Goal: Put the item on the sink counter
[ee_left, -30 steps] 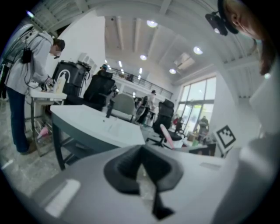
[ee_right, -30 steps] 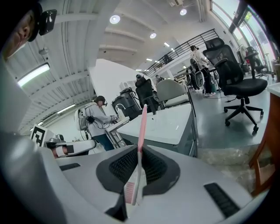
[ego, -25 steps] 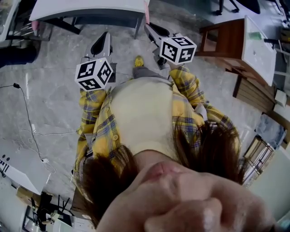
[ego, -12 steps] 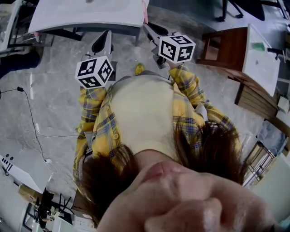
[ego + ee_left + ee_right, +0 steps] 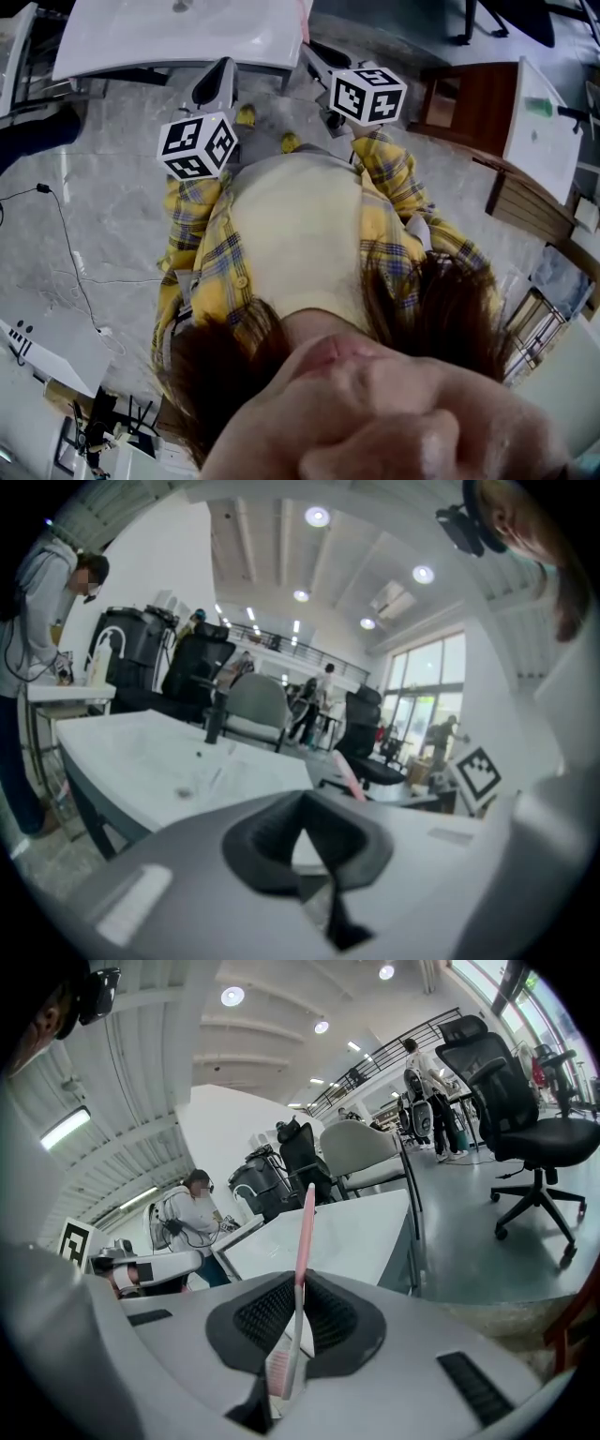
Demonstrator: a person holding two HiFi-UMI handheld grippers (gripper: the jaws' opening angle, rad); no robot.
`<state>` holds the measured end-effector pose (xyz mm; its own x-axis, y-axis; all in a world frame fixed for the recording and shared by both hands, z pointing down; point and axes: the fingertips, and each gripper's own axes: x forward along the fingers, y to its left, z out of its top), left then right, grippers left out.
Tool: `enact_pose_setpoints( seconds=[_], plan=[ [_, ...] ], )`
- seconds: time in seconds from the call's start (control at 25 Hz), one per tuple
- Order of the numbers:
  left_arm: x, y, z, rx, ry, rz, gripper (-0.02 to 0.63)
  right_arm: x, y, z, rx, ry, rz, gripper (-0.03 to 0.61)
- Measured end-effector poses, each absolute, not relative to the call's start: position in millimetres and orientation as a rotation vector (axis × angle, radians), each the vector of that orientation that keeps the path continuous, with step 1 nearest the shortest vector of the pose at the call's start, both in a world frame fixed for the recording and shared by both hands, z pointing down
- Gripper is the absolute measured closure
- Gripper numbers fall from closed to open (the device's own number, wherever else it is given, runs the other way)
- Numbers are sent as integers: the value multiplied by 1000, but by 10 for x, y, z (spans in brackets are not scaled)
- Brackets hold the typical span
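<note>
The toothbrush (image 5: 302,1241), pink and slender, is gripped between the jaws of the right gripper (image 5: 298,1321), which are closed flat on its lower part; its bristle end is seen back beside the pads, while the long handle runs straight out ahead of the jaws. The sink counter (image 5: 234,37), white with a shallow basin, is seen in the head view directly in front of the person; both grippers are held out toward its near edge, but nothing has been set on it yet. The left gripper (image 5: 305,841) is shut with nothing caught between its pads, and it is held near the same edge, further to the left.

The coming move is judged to turn on one relation; the counter lies forward of the right gripper, along the same line as the toothbrush's long axis, so the handle's free tip is the part that would be carried over the counter's right corner first. The toothbrush is not yet resting on any surface; a forward reach and a lowering of the handle would be called for before the jaws are opened.
</note>
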<state>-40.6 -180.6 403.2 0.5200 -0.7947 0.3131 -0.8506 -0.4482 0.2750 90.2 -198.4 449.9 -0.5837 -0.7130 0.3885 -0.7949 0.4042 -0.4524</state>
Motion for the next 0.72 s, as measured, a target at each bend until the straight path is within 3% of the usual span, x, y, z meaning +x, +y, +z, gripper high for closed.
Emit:
enact_pose_setpoints(
  seconds=[0.72],
  plan=[
    [-453,-3089,4164,2470,-1167,270,609,795,-3109,4711,1535,-2347,967,543]
  ],
)
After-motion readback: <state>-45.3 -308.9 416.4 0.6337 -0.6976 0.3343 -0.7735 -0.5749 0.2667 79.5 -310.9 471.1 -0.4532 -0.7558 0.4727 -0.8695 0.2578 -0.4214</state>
